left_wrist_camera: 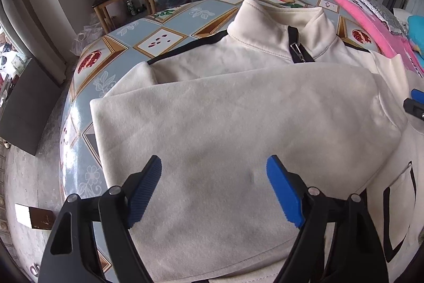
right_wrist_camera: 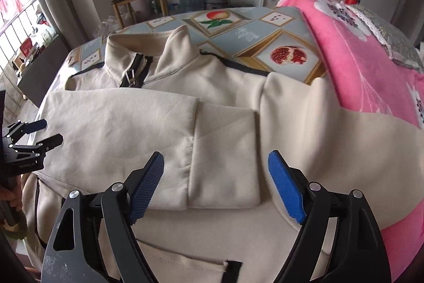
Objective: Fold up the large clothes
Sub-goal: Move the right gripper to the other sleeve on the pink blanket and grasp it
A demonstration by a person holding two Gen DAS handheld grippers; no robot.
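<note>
with the left gripper (left_wrist_camera: 214, 187) and right gripper (right_wrist_camera: 216, 184) both spread wide and empty above the cream jacket (left_wrist_camera: 238, 110), align the folded sleeve (right_wrist_camera: 148, 139) square before gripping the hem.

No legible text — labels too blurred.

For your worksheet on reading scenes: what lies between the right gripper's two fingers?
In the right wrist view, the right gripper stands open above the cream sweatshirt; the folded sleeve's cuff lies between its fingers, unpinched.
</note>
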